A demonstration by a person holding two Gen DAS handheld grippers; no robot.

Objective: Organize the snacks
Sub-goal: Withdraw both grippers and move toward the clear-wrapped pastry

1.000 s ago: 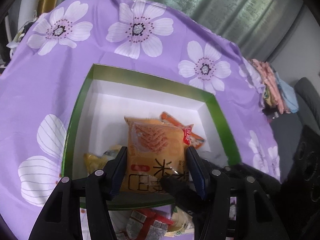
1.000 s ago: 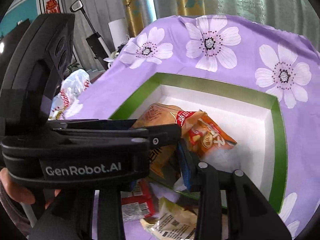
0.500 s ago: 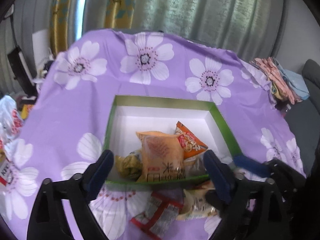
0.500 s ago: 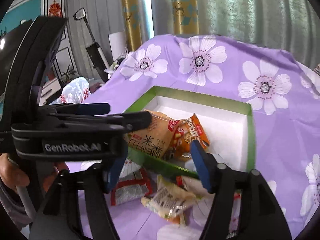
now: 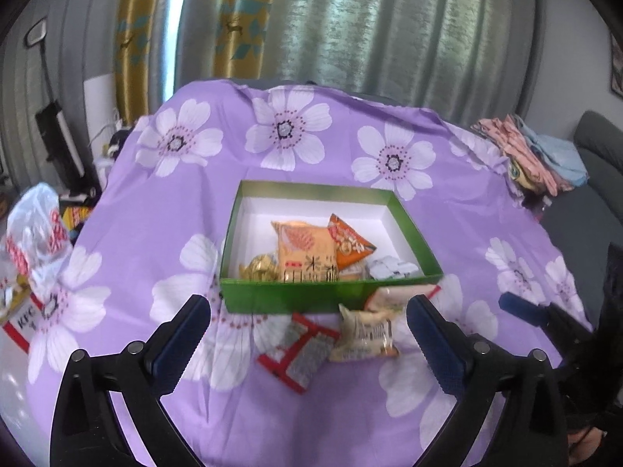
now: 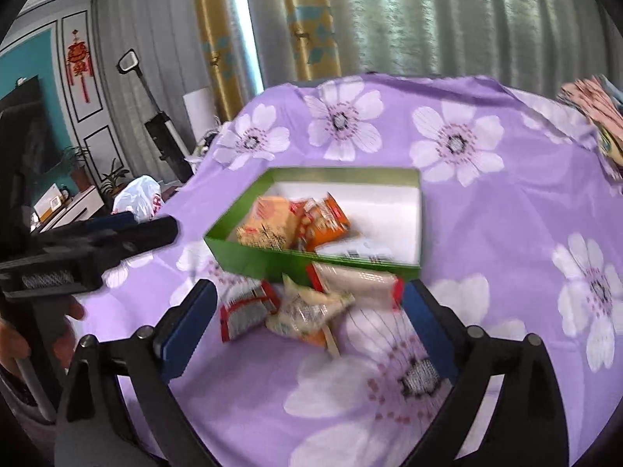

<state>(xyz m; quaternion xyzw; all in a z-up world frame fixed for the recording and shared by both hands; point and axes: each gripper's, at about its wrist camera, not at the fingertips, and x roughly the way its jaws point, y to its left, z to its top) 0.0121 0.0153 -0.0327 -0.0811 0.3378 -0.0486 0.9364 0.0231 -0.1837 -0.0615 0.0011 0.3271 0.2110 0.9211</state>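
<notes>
Green box (image 5: 296, 299) (snacks inside) | both grippers opening, nothing between jaws

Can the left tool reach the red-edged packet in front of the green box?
Probably yes. The red-edged packet lies flat on the cloth outside the green box, and the left tool, jaws opening and empty, has nothing before it.

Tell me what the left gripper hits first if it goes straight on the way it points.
Most likely the snacks lying loose on the purple cloth: the red packet and the pale packet sit between the opening, empty jaws of the left gripper. The green box is just behind them. Depth is unclear.
</notes>
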